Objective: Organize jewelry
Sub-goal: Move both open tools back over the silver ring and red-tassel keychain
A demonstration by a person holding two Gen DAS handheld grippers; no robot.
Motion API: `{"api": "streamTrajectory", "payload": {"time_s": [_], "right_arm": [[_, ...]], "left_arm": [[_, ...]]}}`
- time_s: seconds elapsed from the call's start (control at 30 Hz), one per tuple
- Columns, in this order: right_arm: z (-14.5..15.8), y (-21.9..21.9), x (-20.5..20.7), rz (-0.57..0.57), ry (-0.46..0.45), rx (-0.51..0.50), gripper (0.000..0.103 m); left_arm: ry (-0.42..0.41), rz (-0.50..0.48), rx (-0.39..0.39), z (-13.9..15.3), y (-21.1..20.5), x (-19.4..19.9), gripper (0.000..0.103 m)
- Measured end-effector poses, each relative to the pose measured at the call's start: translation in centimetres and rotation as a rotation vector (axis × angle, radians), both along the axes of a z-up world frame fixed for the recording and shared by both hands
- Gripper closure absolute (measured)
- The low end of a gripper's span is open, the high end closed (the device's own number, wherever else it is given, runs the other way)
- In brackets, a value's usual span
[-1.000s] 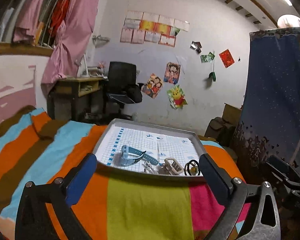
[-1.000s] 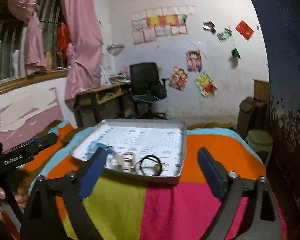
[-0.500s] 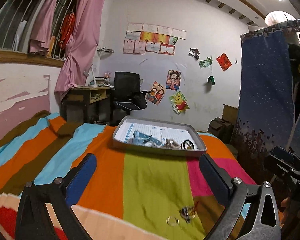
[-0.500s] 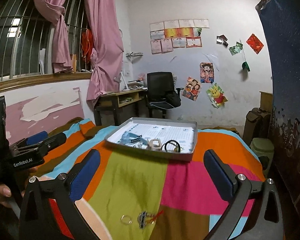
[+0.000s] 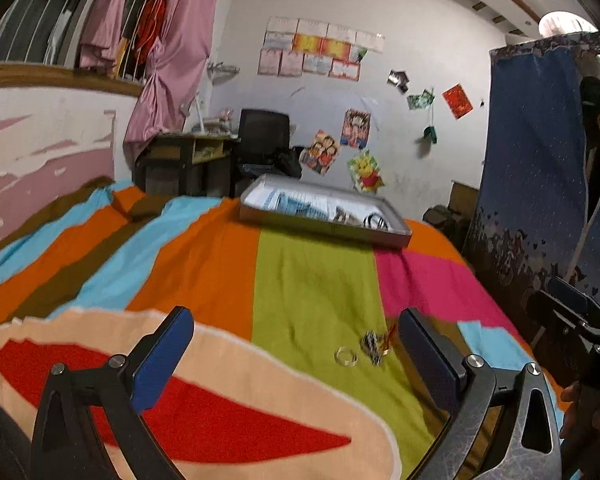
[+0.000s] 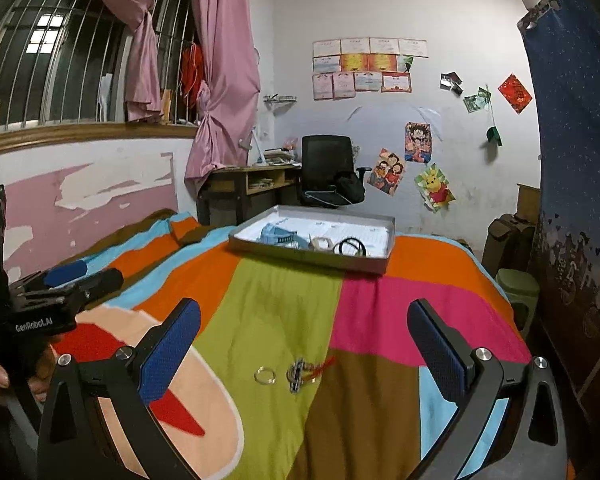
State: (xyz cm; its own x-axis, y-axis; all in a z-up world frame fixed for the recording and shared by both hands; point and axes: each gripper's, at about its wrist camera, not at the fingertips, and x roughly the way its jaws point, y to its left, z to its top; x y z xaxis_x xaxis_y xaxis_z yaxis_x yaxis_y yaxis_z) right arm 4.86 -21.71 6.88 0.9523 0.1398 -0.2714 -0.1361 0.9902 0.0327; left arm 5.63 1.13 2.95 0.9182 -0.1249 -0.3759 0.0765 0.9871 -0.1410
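While right hand-held gripper point(image 6: 304, 344) gapes empty, ring point(image 6: 265, 375) lies between fingers.

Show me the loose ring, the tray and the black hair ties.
ring point(image 6: 265, 375), right wrist view, on its band.
tray point(image 6: 308, 257), right wrist view, on its near wall.
hair ties point(image 6: 352, 247), right wrist view, on the loops.

A home bedroom: striped bedspread point(image 6: 284, 304), pink curtains point(image 6: 224, 60), desk point(image 6: 252, 180), cartoon posters point(image 6: 418, 142).
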Motion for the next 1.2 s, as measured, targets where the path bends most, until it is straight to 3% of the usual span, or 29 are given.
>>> {"api": "streamTrajectory", "payload": {"time_s": [0.6,1.0,1.2], "right_arm": [[-5.7,-1.0,1.6,-0.05,0.112,0.081,0.001],[-4.3,-1.5,5.4,-0.067,0.07,0.073,0.001],[-3.3,-1.6,8.3,-0.058,0.061,0.043,0.001]], "left_arm": [[0.085,-0.004,0.061,-3.0,-0.7,1.6,0.0],[0.039,0.023,0.017,-1.7,-0.8,6.0,0.0],[0.077,-0.003,-0.002,-2.4,-1.3,9.6,0.0]]}}
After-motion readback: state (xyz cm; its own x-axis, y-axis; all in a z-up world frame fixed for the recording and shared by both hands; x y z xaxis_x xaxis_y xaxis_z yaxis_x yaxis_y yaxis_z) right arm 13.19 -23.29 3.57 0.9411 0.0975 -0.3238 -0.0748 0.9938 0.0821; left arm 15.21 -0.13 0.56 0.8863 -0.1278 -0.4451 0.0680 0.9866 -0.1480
